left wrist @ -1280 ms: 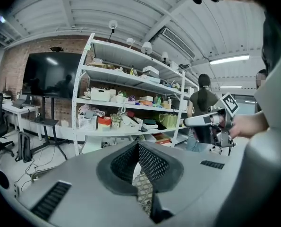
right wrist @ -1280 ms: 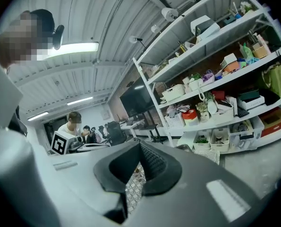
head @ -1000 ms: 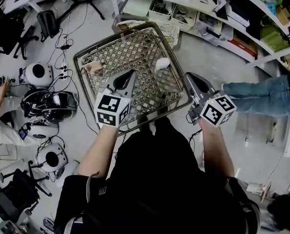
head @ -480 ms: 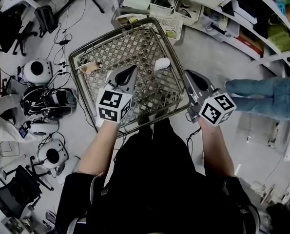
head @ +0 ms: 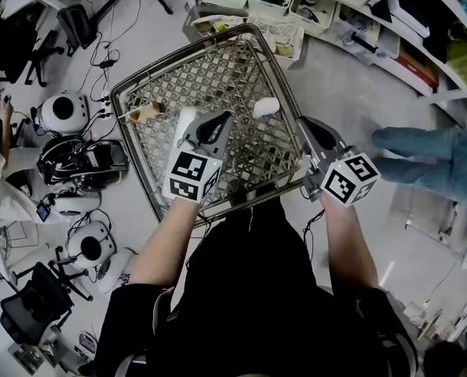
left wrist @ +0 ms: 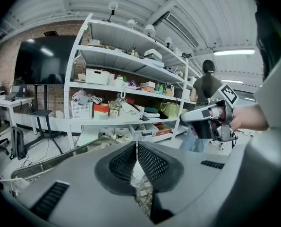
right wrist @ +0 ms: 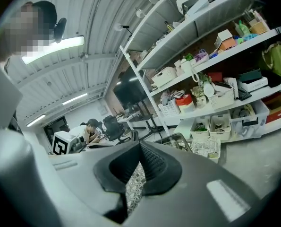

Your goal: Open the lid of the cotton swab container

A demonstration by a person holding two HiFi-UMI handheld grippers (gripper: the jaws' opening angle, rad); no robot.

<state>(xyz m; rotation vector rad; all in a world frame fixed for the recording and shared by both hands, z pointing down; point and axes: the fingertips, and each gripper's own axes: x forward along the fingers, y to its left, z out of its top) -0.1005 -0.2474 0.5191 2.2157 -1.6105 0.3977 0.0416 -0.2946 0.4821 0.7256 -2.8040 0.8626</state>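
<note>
Pressing pad against pad with nothing between them, the left gripper (head: 220, 119) and the right gripper (head: 303, 123) are both empty. Over the last second the left one has crept a little forward over the wire basket (head: 184, 60). Its tip is now nearer the small white object (head: 266, 106) on the mesh by the right rim, probably the cotton swab container. The right gripper stays just outside that rim. Neither touches the container, so the lid looks untouched and the reach is only starting.

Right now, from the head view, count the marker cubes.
2. Left cube sits over the wire basket; right cube beside its right rim. None appears hidden.
</note>
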